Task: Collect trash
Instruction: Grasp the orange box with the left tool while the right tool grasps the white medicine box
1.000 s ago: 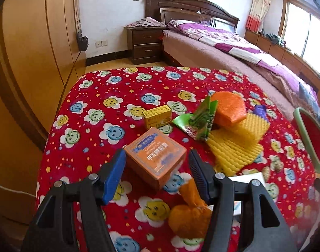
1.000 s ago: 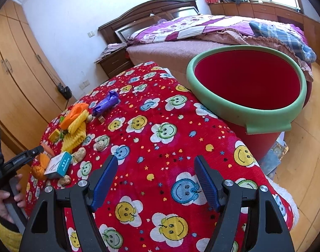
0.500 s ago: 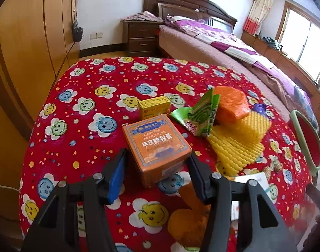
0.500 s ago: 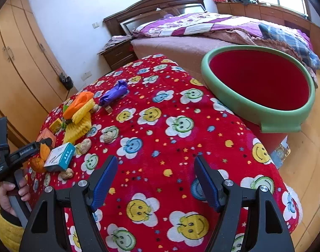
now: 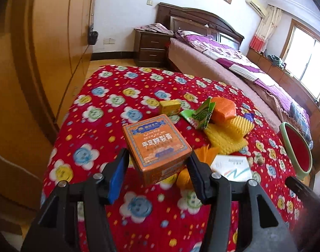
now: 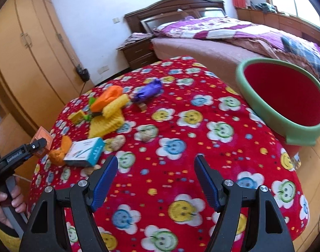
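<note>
Left gripper (image 5: 158,168) clamps orange box (image 5: 156,147), box raised off red cloth (image 5: 109,109); jaws have just been closing on it. Right gripper (image 6: 155,180) spread wide, nothing between jaws, over bare cloth near front edge. Open cloth between right gripper and red bin (image 6: 286,96) at table's right edge. Remaining clutter at left: one white-teal box (image 6: 84,152), one small yellow box (image 5: 170,107), one purple wrapper (image 6: 148,90), two yellow foam nets (image 6: 111,115).
</note>
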The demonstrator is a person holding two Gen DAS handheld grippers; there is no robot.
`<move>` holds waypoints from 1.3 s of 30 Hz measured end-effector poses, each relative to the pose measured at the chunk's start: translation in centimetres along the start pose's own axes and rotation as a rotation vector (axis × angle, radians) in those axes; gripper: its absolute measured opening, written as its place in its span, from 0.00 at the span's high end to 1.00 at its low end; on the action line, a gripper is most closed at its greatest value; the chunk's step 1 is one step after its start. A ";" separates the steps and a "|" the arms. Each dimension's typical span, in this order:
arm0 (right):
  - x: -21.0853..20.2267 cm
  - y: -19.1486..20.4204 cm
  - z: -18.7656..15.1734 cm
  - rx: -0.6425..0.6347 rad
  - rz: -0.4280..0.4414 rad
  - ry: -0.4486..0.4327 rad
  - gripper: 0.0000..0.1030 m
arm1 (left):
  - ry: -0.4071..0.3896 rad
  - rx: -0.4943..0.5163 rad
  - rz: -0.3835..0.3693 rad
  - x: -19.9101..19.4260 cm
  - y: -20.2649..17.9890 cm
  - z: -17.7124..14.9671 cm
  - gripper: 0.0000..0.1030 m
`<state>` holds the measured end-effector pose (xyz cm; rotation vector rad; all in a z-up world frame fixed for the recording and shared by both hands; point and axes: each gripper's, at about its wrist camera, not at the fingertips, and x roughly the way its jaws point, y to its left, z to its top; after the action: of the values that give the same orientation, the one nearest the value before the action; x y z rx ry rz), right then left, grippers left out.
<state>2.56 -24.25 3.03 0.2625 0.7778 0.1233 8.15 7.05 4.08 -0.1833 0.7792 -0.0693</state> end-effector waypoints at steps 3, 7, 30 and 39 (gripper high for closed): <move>0.3 1.6 0.1 -0.045 0.024 0.001 0.26 | 0.009 -0.006 0.019 -0.7 0.5 -1.1 0.45; 1.1 3.4 0.1 -0.087 0.054 0.017 0.26 | 0.037 -0.031 0.017 -1.0 1.4 -2.7 0.45; 9.1 9.4 3.3 -0.201 0.185 0.169 0.26 | 0.075 -0.068 0.025 -0.5 2.3 -4.7 0.45; 9.1 10.4 1.9 -0.285 0.214 0.230 0.55 | 0.069 -0.080 0.028 -0.8 2.8 -4.9 0.45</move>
<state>10.22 -12.73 1.08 0.0599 0.9473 0.4693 4.15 9.23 0.72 -0.2469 0.8541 -0.0178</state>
